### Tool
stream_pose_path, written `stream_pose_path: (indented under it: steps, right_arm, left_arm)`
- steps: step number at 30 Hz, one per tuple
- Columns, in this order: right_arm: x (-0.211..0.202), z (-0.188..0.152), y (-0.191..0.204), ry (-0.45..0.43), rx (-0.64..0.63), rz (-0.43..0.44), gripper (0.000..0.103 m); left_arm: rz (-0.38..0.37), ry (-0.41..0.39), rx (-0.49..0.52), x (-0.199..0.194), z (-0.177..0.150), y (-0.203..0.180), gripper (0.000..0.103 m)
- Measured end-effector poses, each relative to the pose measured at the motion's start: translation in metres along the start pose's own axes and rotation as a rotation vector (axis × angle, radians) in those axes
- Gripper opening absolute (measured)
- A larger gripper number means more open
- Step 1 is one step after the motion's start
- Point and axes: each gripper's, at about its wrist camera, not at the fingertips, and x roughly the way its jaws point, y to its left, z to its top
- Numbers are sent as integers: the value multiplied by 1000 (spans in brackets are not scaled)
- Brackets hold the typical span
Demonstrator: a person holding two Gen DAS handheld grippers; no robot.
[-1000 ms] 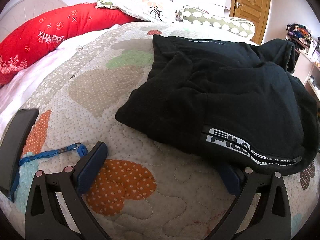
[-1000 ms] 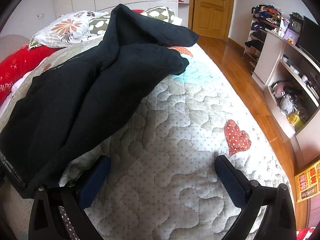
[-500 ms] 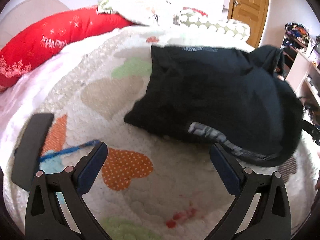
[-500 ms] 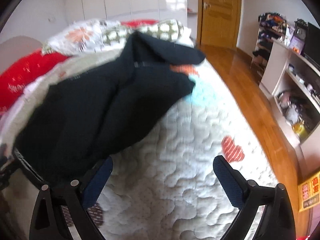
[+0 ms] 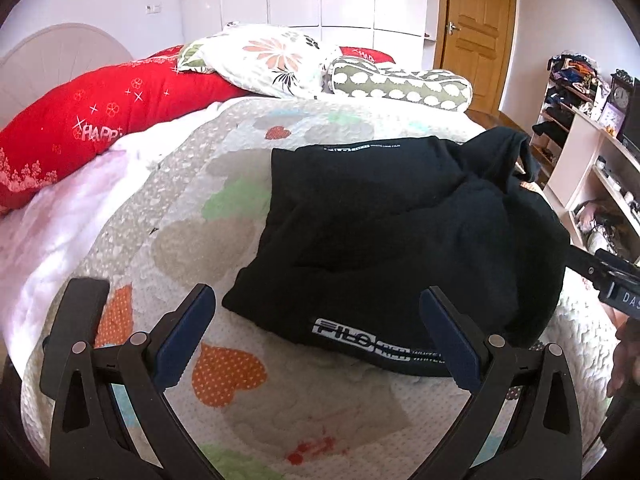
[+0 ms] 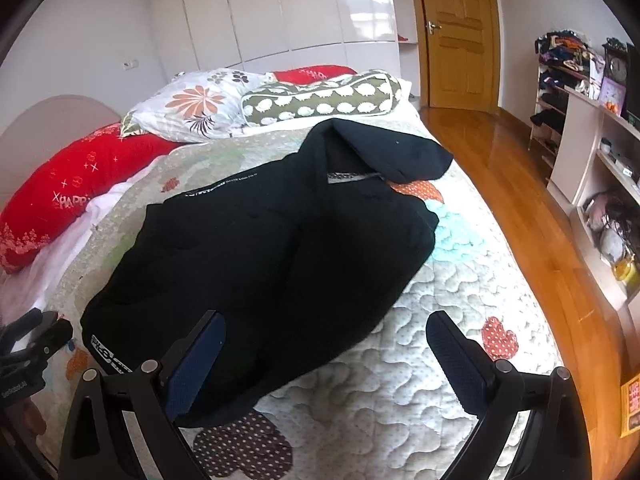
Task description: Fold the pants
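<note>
Black pants [image 5: 400, 232] with white lettering lie folded in a loose heap on the quilted bedspread [image 5: 176, 208]; in the right wrist view the same pants [image 6: 272, 248] stretch from the near left toward the pillows. My left gripper [image 5: 316, 332] hovers open above the quilt, just short of the pants' lettered edge, holding nothing. My right gripper [image 6: 324, 352] is open too, raised over the near edge of the pants, with nothing between its blue pads. Part of the right gripper's body [image 5: 608, 280] shows at the right edge of the left wrist view.
A red pillow [image 5: 92, 128], a floral pillow [image 5: 272, 60] and a green bolster [image 5: 400, 84] lie at the head of the bed. A wooden floor [image 6: 520, 200], a door [image 6: 460, 32] and cluttered shelves [image 6: 600, 160] are to the right of the bed.
Both grippers have lifted up and back from the pants, so more of the bed and room shows. The pants lie still on the quilt.
</note>
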Motion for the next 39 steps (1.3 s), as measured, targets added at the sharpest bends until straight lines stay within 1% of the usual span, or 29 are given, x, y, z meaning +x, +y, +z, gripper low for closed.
stream_pose_path:
  steps: [11, 22, 32, 35, 39]
  right_arm:
    - [0, -3, -3, 21, 0, 5, 100]
    - [5, -1, -6, 28, 8, 9, 100]
    - [11, -1, -11, 45, 25, 13, 100]
    - [12, 0, -12, 34, 31, 18, 100]
    - [17, 1, -27, 43, 62, 8, 100]
  left_arm:
    - [-10, 22, -3, 9, 0, -8, 103]
    - [-8, 36, -12, 15, -2, -7, 103]
    - [-28, 53, -28, 22, -3, -6, 103]
    - [-51, 61, -38, 23, -4, -4, 103]
    - [-115, 92, -103, 29, -10, 6, 102]
